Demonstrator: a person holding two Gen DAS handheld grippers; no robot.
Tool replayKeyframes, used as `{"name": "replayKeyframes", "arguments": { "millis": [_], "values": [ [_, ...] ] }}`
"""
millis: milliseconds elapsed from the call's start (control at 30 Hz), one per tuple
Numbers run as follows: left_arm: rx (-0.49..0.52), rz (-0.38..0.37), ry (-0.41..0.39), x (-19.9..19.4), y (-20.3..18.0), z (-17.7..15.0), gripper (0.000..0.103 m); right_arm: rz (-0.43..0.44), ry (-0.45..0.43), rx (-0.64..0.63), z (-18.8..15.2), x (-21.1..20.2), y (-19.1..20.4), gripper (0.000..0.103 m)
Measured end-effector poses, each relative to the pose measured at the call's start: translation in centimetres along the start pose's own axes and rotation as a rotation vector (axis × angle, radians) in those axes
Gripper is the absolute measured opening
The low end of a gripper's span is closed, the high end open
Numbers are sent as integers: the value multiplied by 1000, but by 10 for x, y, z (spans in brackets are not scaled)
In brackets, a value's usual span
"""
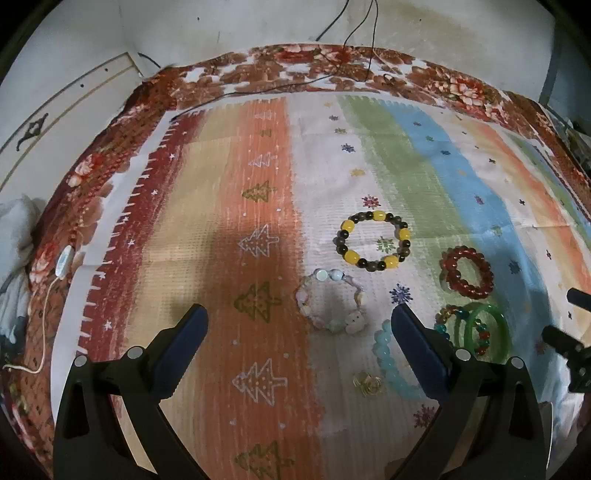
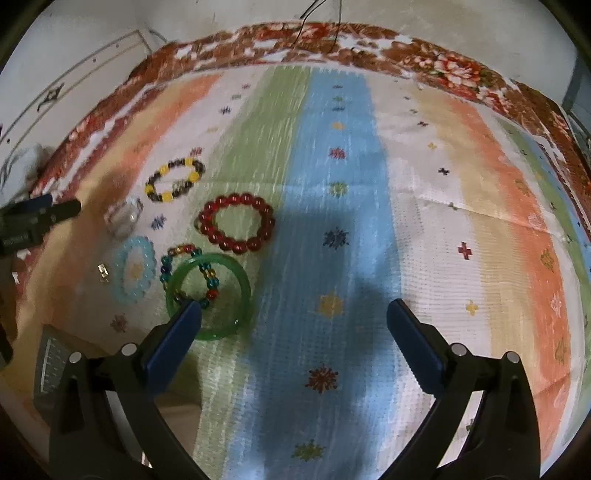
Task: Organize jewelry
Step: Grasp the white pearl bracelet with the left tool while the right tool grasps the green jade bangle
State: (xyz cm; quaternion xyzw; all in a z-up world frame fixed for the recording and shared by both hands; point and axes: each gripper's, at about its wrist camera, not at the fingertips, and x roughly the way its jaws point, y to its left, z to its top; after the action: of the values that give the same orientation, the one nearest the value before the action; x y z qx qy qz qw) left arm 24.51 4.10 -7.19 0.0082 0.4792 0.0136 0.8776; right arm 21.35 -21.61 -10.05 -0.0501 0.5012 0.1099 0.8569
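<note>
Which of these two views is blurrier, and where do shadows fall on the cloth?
Right wrist view is blurrier: the yellow-and-dark bracelet smears with motion, and a shadow darkens the blue stripe. Left wrist view is sharper, the same bracelet crisp, with a shadow across the orange stripe. Both bend at the fisheye edges.

Bare striped cloth point(image 2: 424, 229) lies right of the green bangle point(image 2: 207, 295) and red bracelet point(image 2: 236, 223); bracelets crowd its left.

White wall point(image 1: 258, 26) behind floral bedspread point(image 1: 122, 140)
</note>
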Motion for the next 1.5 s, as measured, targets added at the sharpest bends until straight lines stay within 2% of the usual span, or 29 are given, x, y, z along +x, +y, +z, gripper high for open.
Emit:
{"name": "replayKeyframes", "arguments": {
  "millis": [100,233,433,467,700,767,900,967,1000,1100,1133,1167,1200,1267,1300,1333,1367,1500],
  "values": [
    [-4,4,29,11,3,4,97,11,28,-2,2,9,1,99],
    [-54,-29,92,28,14,7,97,42,68,17,7,21,1,99],
    [-57,-18,138,45,22,10,96,68,106,39,11,34,-2,98],
    [-57,-19,146,47,23,11,95,72,112,41,12,36,-2,95],
    [-50,-26,198,67,24,11,81,83,160,40,15,52,0,84],
    [-43,-29,213,73,25,11,72,87,178,41,15,57,1,80],
    [-5,-10,227,84,21,11,69,64,189,17,15,65,4,78],
    [23,4,222,87,18,10,69,37,186,0,16,67,6,71],
    [47,15,216,88,14,10,68,23,184,-12,15,68,8,71],
    [128,25,202,87,1,8,52,14,182,-32,14,69,11,65],
    [149,16,200,86,-4,7,42,15,182,-39,14,68,12,61],
    [161,4,201,85,-7,7,32,19,182,-46,14,68,13,56],
    [166,-6,203,85,-9,6,28,24,182,-49,14,68,13,52],
    [170,-32,208,83,-11,5,12,33,183,-60,13,67,15,35],
    [166,-40,208,83,-11,5,10,38,184,-60,13,67,15,30],
    [161,-47,207,82,-11,5,10,49,185,-55,13,66,14,13],
    [159,-53,206,81,-11,4,10,61,186,-49,13,66,14,9],
    [134,-83,208,76,-8,6,9,70,180,-44,14,64,16,8]
  ]
}}
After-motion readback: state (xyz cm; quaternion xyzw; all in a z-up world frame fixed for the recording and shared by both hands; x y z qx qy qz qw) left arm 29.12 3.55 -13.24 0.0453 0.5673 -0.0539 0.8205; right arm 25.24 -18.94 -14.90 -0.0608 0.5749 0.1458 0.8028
